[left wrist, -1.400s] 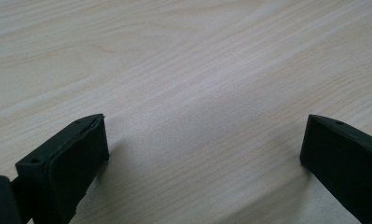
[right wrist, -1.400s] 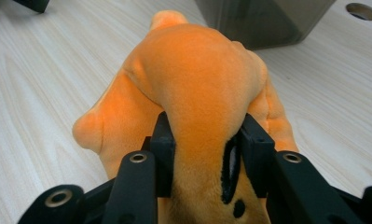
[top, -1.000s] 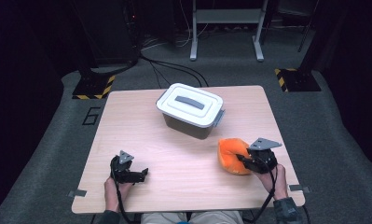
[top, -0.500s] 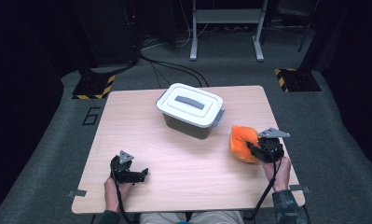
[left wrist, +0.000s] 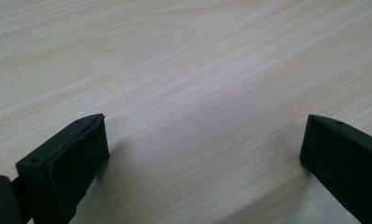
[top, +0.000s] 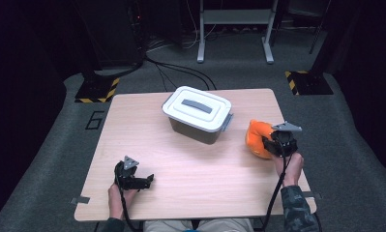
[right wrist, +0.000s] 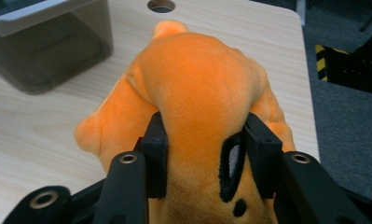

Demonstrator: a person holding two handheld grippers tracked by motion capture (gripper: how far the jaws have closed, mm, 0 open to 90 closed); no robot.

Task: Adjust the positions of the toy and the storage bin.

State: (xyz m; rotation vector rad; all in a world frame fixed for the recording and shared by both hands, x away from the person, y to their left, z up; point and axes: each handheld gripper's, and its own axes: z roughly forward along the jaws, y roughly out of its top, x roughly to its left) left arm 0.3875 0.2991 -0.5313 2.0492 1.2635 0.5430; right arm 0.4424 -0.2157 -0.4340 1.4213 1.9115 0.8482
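My right tool (right wrist: 204, 140) pinches the orange plush (right wrist: 197, 93) at the table's (top: 190, 179) right edge, beside the lidded box (top: 198, 113). The soft body bulges past the jaws and could slip out. My left tool (left wrist: 197, 154) rests wide open, empty.

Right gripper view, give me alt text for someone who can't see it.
Two black jaws squeeze a soft orange plush toy, the right gripper shut on it above a pale wooden table. A grey translucent plastic box stands at upper left.
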